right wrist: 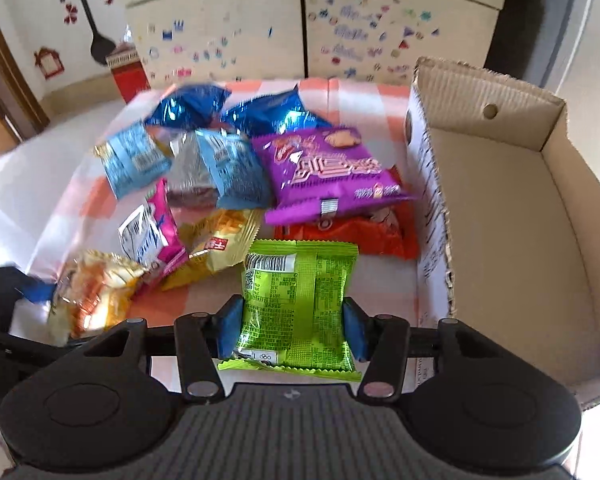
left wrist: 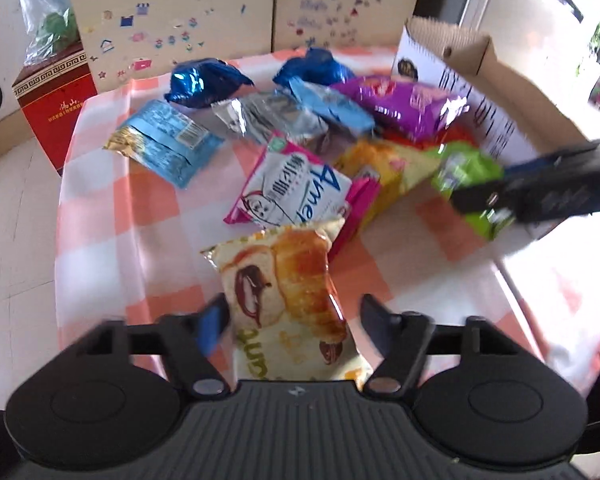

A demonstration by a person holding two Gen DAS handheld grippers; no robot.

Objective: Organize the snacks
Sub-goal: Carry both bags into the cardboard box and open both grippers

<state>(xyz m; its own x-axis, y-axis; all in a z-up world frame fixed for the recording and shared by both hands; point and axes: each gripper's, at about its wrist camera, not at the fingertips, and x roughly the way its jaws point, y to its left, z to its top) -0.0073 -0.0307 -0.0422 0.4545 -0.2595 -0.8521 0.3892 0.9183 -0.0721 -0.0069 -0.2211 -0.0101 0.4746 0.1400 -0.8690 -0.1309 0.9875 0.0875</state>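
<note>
My left gripper (left wrist: 294, 316) is shut on a croissant snack packet (left wrist: 288, 280), held above the checked tablecloth (left wrist: 112, 216). My right gripper (right wrist: 292, 326) is shut on a green snack packet (right wrist: 296, 300), just left of the open cardboard box (right wrist: 512, 216). In the left wrist view the right gripper (left wrist: 540, 192) with the green packet (left wrist: 466, 168) shows at the right, by the box (left wrist: 500, 92). A pile of snack packets lies on the cloth: purple (right wrist: 332, 172), orange (right wrist: 364, 236), yellow (right wrist: 216, 244), pink-white (left wrist: 292, 192), light blue (left wrist: 168, 140), dark blue (left wrist: 204, 80).
The box interior (right wrist: 500, 240) holds nothing visible. A cream cabinet with stickers (right wrist: 300, 32) stands behind the table. A red carton (left wrist: 56, 100) sits on the floor at the left. The table's left edge drops to a pale tiled floor (left wrist: 12, 240).
</note>
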